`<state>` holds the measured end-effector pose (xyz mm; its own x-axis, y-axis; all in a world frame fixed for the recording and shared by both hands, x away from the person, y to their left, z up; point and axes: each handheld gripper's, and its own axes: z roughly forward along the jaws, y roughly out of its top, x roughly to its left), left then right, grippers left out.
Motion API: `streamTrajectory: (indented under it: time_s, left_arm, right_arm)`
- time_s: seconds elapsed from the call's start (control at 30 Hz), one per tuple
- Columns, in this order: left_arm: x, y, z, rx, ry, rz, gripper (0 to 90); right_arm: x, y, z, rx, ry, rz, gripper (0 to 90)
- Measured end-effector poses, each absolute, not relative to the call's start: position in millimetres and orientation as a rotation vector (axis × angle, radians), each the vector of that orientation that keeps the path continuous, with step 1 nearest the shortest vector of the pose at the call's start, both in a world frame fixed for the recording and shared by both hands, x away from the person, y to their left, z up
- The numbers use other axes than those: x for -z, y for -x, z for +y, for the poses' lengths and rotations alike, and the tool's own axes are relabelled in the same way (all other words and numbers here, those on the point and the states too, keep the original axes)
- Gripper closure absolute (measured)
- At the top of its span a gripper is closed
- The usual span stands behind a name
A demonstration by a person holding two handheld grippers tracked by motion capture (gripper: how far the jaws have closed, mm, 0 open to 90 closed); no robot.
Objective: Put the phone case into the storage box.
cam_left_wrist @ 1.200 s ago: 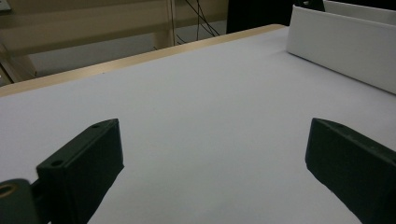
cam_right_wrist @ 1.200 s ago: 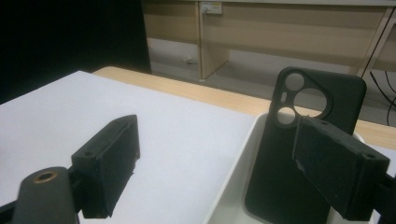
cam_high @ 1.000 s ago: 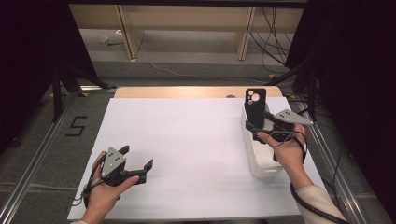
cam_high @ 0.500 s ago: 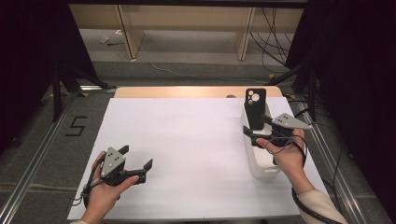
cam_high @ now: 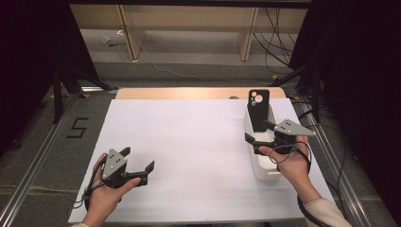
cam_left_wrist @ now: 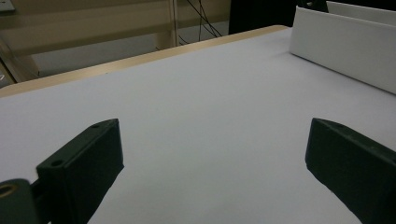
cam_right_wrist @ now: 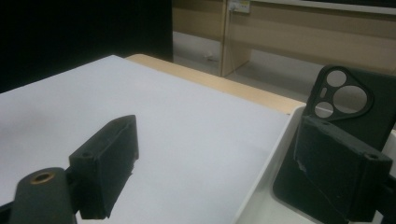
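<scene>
Currently my right gripper (cam_high: 255, 138), jaws wide and empty, straddles the white bin's (cam_high: 265, 170) wall beside the upright black phone case (cam_high: 259, 109); next: close on the case.

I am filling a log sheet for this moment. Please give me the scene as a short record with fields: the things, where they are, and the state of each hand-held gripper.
surface: white table sheet
container: white bin, at the right side of the sheet
item: black phone case, standing upright in the far end of the bin
right hand-held gripper: jaws open, over the bin's near-left wall, in front of the case
left hand-held gripper: jaws open, nothing between them, low over the near-left sheet
contact: neither gripper grips anything
</scene>
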<state>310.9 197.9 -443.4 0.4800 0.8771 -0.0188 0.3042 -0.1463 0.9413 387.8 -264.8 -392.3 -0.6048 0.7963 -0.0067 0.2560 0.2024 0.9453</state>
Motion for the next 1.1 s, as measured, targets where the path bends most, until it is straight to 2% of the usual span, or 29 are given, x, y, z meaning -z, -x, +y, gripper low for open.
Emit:
streamTrajectory:
  time_s: [1.1]
  left_arm:
    - [443,-311,198,-0.696,-1.693,1.018,3.8]
  right_arm:
    - [397,-363,-257,-1.435,-0.861,2.05,15.2]
